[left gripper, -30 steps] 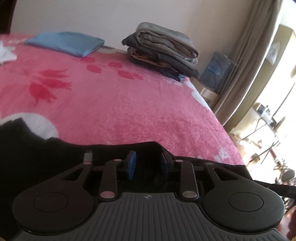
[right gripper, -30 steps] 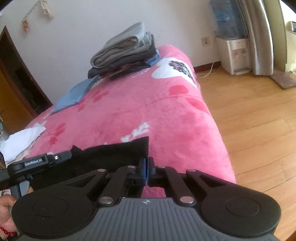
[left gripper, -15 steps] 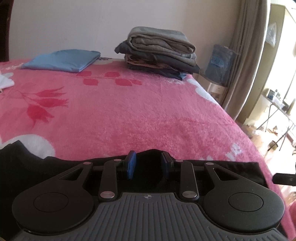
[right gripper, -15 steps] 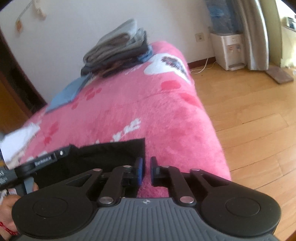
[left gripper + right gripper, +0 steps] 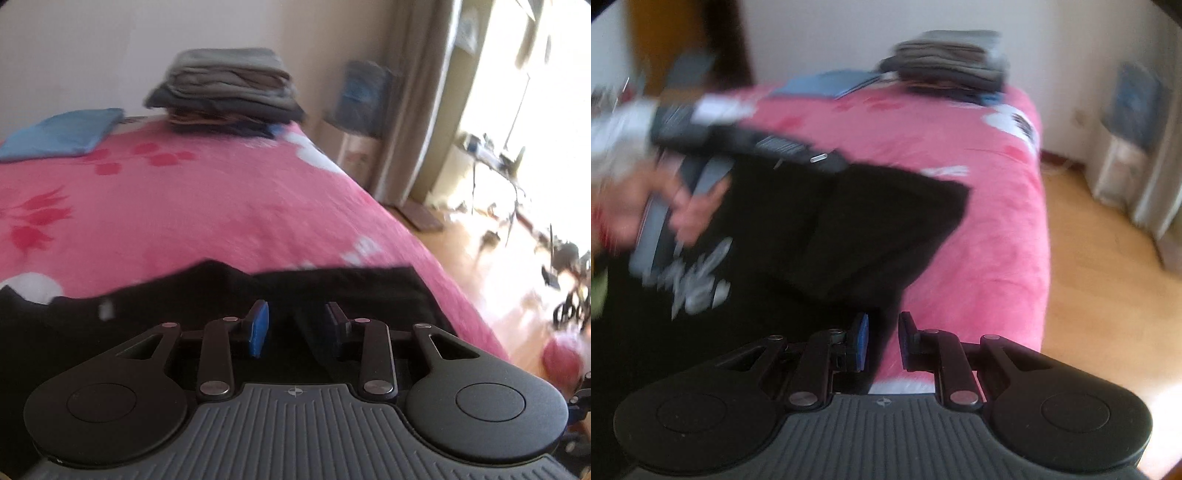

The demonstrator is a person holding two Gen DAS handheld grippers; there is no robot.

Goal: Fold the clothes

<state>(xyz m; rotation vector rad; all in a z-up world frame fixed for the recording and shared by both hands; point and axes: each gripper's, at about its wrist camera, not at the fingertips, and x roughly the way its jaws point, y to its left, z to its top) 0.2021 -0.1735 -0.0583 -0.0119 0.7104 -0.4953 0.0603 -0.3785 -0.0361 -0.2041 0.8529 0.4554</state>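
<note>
On the pink bed (image 5: 990, 206) the black garment (image 5: 849, 229) lies left of the right gripper (image 5: 882, 343), jaws narrow and empty; the left gripper (image 5: 295, 328), directly over it, is opening, gripping nothing

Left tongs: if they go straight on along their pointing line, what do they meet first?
Most likely the black garment just beyond the opening left tongs, before the pink blanket; depth is unclear.

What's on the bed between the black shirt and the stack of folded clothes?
Only bare pink blanket between black shirt and clothes stack, in the left wrist view.
</note>
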